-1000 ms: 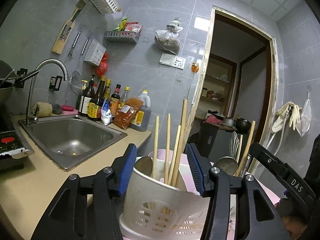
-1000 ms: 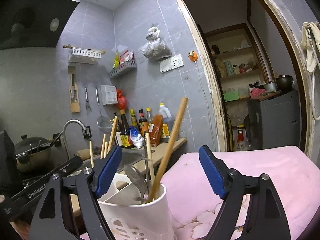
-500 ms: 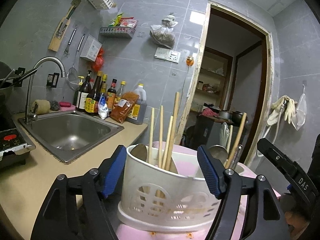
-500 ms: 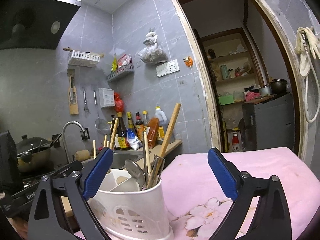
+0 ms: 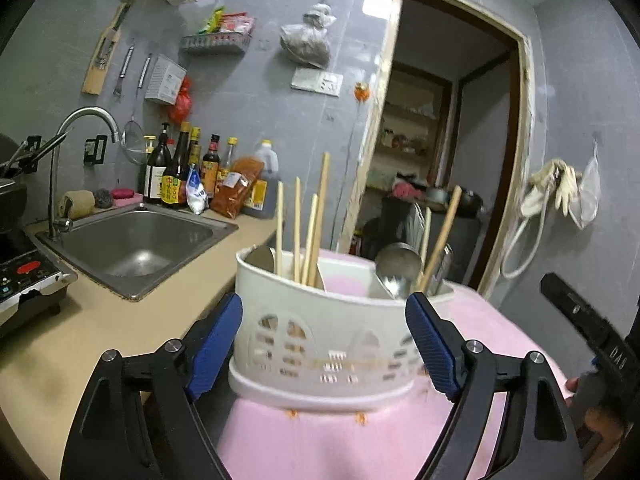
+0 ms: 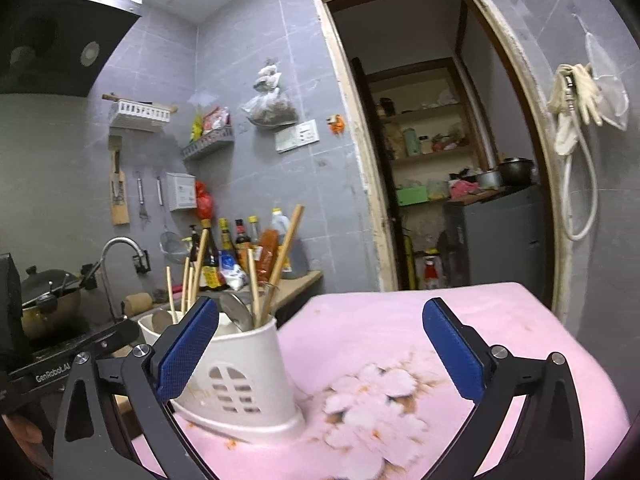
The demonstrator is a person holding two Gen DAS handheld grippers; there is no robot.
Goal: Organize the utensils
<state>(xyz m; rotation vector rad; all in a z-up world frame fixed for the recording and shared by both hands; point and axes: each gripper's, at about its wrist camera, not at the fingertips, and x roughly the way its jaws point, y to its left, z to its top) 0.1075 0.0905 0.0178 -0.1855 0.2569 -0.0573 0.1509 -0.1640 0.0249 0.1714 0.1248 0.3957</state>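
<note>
The white utensil holder (image 5: 324,344) stood on the pink flowered cloth (image 6: 400,360), just ahead of both grippers. The left gripper (image 5: 324,344) had just been spreading its jaws; the holder sat between the blue pads (image 5: 430,346), but neither pad pressed on it, so it was released. The right gripper (image 6: 320,354) had likewise just been widening, its jaws gaping with only its left pad in front of the holder's end and nothing grasped. Wooden chopsticks (image 5: 310,232) rose from the compartment nearest the left gripper's left finger, and a metal spoon (image 5: 396,266) leaned in the compartment toward its right finger.
</note>
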